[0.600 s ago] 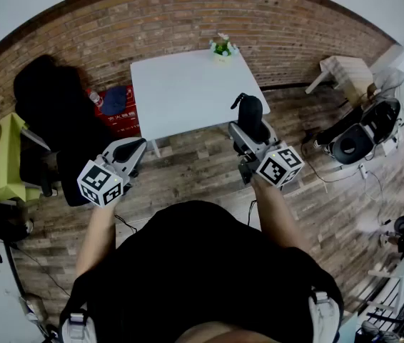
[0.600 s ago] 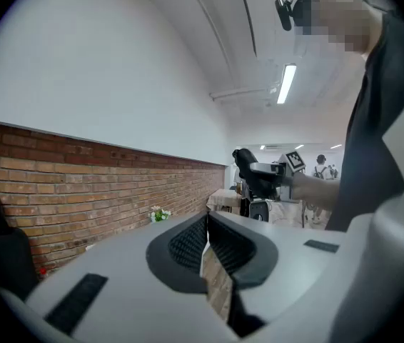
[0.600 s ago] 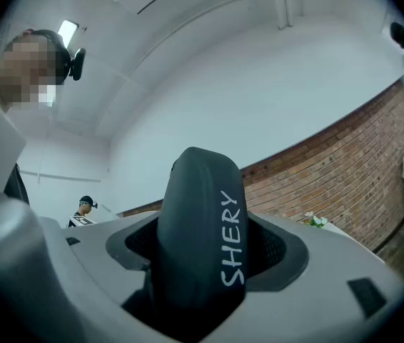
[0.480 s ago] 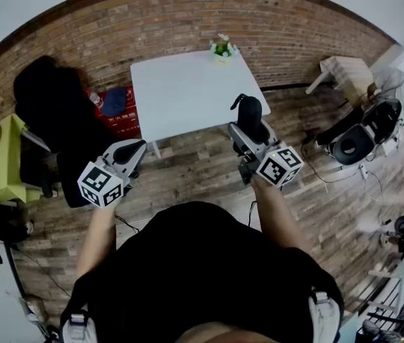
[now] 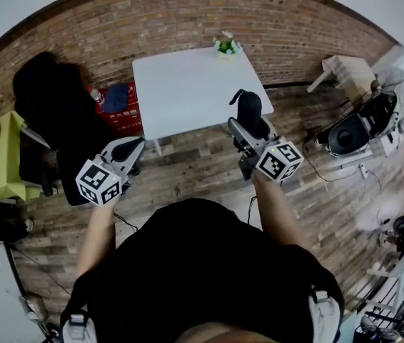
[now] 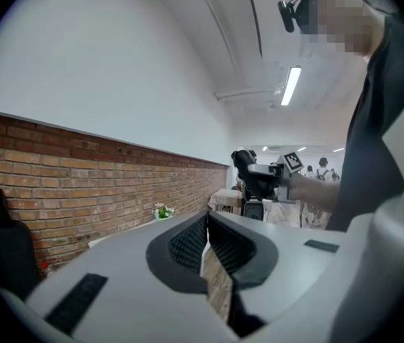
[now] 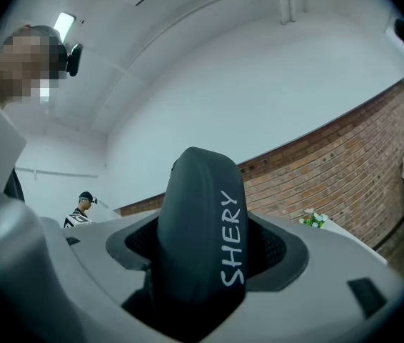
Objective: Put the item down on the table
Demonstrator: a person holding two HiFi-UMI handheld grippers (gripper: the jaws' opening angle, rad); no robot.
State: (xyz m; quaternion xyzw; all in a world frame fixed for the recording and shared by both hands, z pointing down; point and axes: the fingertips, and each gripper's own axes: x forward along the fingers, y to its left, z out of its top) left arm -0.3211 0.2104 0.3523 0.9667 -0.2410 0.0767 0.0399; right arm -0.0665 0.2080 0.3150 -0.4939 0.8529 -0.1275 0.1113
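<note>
A black oblong case (image 5: 249, 109) with white lettering "SHERY" (image 7: 232, 236) stands upright between the jaws of my right gripper (image 5: 250, 128), which is shut on it. In the head view, gripper and case are held in the air over the wood floor, just off the near right corner of the white table (image 5: 188, 91). My left gripper (image 5: 132, 148) hangs by the table's near left corner. Its jaws (image 6: 208, 238) are closed with nothing between them. The left gripper view also shows the case (image 6: 243, 160) off to the right.
A small flower pot (image 5: 224, 46) stands at the table's far edge, against the brick wall. A black chair (image 5: 48, 98) and a red crate (image 5: 120, 116) are left of the table. A wooden table (image 5: 348, 70), a person (image 5: 402, 84) and equipment are at the right.
Both grippers have edged slightly toward the table. The right one still holds the case; the left stays closed.
</note>
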